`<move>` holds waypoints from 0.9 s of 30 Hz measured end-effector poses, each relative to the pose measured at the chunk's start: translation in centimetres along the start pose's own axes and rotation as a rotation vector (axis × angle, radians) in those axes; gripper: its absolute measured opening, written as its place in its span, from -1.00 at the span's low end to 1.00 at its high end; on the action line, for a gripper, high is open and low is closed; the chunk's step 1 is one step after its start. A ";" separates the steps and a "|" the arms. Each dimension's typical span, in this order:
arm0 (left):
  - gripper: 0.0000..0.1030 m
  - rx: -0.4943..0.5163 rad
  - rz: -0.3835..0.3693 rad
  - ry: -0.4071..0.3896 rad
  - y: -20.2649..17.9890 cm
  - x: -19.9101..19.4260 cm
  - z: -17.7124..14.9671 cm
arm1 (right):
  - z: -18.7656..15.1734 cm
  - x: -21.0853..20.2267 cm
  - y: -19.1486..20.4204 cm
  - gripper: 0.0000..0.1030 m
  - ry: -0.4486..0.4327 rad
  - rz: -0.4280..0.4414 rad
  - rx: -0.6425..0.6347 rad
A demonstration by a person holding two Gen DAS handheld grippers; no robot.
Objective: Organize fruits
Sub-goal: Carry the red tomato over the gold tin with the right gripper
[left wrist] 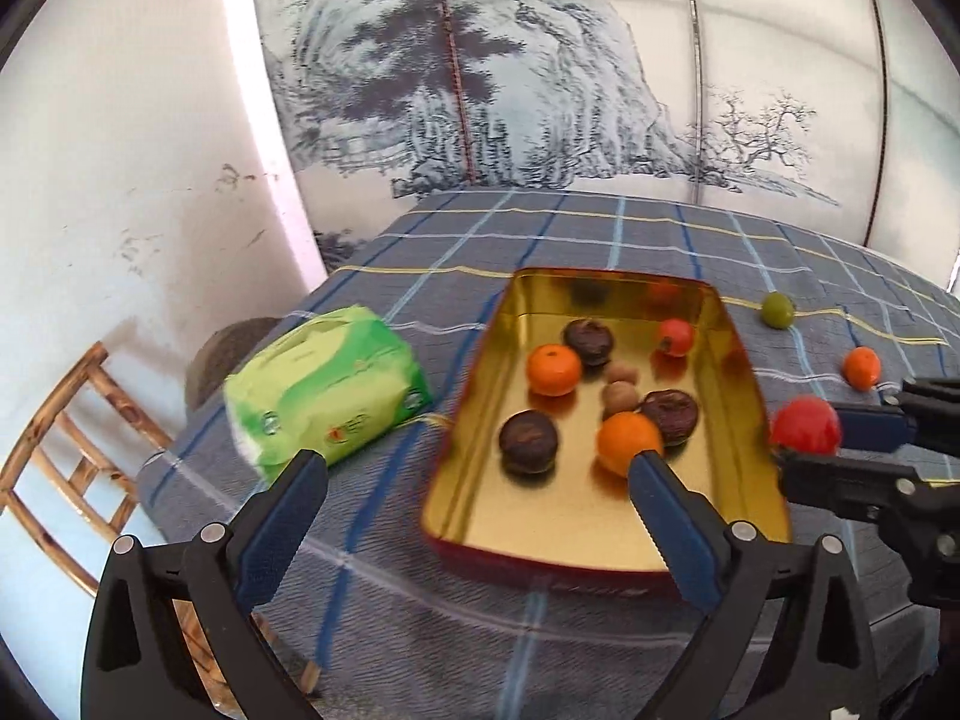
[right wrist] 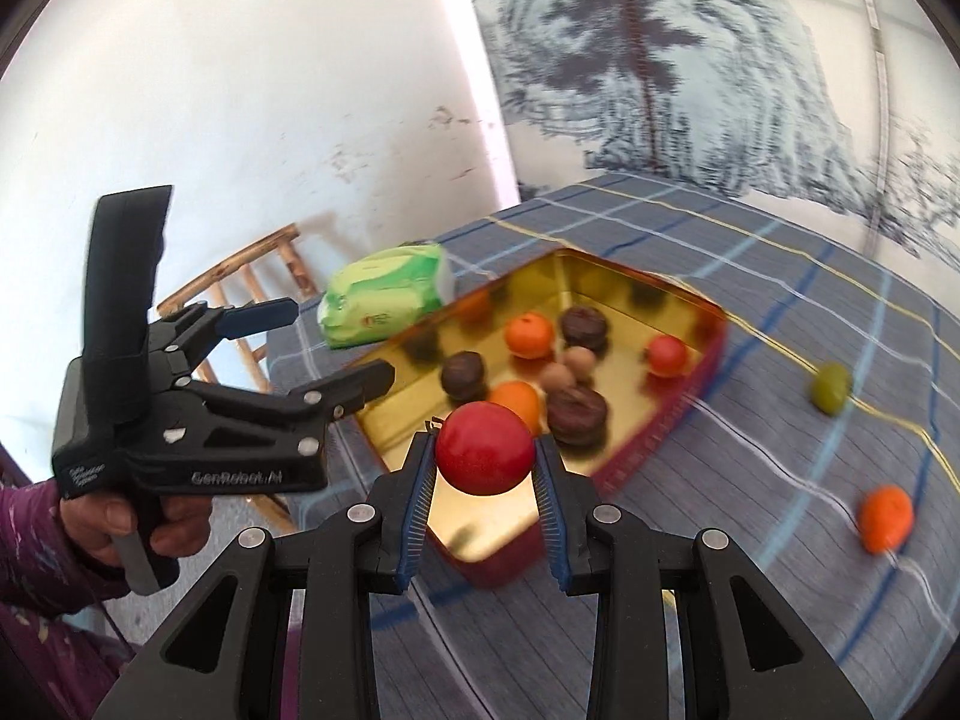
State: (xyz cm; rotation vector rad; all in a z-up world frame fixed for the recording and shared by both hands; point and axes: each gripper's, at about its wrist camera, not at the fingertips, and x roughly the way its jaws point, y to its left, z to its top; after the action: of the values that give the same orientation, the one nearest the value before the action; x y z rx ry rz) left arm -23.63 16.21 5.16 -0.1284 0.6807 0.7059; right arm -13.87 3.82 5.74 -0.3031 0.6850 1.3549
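Observation:
A gold-lined tin tray (left wrist: 540, 564) (right wrist: 678, 414) with red outer walls lies on the checked tablecloth. It holds several fruits: oranges (left wrist: 553, 369), dark brown ones (left wrist: 528, 441), small tan ones and a small red one (left wrist: 676, 336). My left gripper (left wrist: 477, 462) (right wrist: 336, 342) is open with nothing between its jaws, and it hovers near the tray's near-left corner. At the tray's right edge, my right gripper (right wrist: 485, 438) (left wrist: 807, 435) is shut on a red round fruit (right wrist: 485, 447) (left wrist: 804, 425). A green fruit (left wrist: 778, 309) (right wrist: 831, 387) and an orange (left wrist: 862, 367) (right wrist: 885, 519) lie on the cloth to the right of the tray.
A green tissue pack (left wrist: 324, 387) (right wrist: 390, 291) lies left of the tray near the table edge. A bamboo chair (left wrist: 66, 438) (right wrist: 240, 282) stands beyond that edge by the white wall. A painted screen backs the table. A person's hand (right wrist: 120, 522) in a purple sleeve holds the left gripper.

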 end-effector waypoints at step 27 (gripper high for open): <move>0.99 -0.060 0.086 0.021 4.1 0.5 -1.2 | 1.8 9.9 2.0 -0.34 0.161 0.024 -0.036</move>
State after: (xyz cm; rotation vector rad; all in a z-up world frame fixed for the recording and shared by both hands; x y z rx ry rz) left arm -26.59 19.20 4.33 -0.1625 0.6888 0.8085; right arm -14.72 13.11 1.49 -0.4376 0.8011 1.3773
